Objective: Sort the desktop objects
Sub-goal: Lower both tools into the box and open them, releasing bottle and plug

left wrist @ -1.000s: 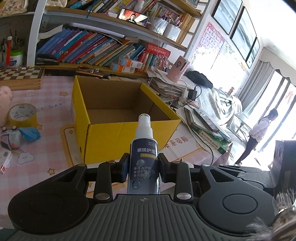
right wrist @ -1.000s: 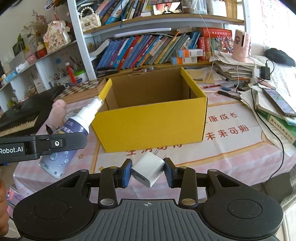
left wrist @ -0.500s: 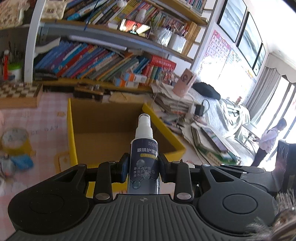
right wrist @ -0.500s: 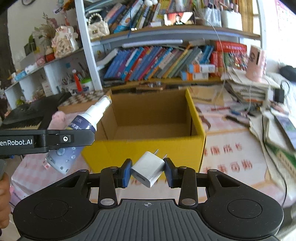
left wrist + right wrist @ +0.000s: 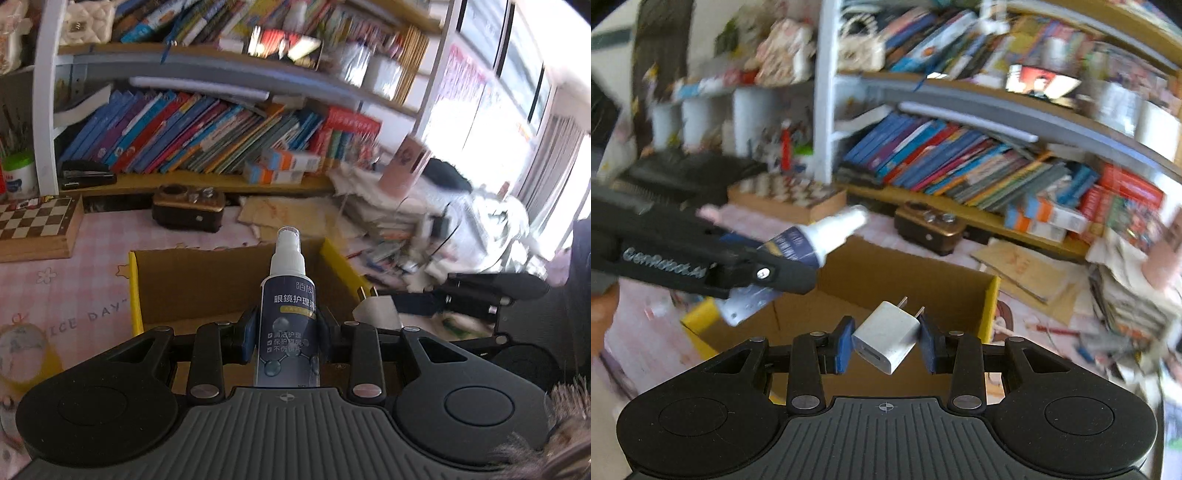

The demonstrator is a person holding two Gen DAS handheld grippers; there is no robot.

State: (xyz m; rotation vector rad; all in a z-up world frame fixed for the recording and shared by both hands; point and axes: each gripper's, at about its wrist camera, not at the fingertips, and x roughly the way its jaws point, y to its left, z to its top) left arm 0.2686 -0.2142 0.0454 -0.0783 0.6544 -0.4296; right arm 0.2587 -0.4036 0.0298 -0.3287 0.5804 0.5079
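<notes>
My left gripper [image 5: 286, 338] is shut on a dark blue spray bottle [image 5: 290, 317] with a white nozzle, held upright over the open yellow cardboard box [image 5: 135, 291]. My right gripper [image 5: 886, 341] is shut on a white plug adapter [image 5: 886, 341], tilted with its prongs pointing away, above the same box [image 5: 991, 306]. In the right wrist view the left gripper [image 5: 746, 266] and its spray bottle [image 5: 812, 243] reach in from the left over the box. In the left wrist view the plug adapter [image 5: 376, 314] and the right gripper [image 5: 384, 314] show at the box's right wall.
A chessboard [image 5: 33, 225], a brown case [image 5: 188, 206] and stacked papers [image 5: 384, 210] lie behind the box on the pink checked tablecloth [image 5: 62, 288]. A tape roll [image 5: 26, 350] sits at the left. Bookshelves [image 5: 960, 162] rise behind the desk.
Both grippers have moved forward over the box with their objects still held; the box now lies close beneath them. The right wrist view has tilted.
</notes>
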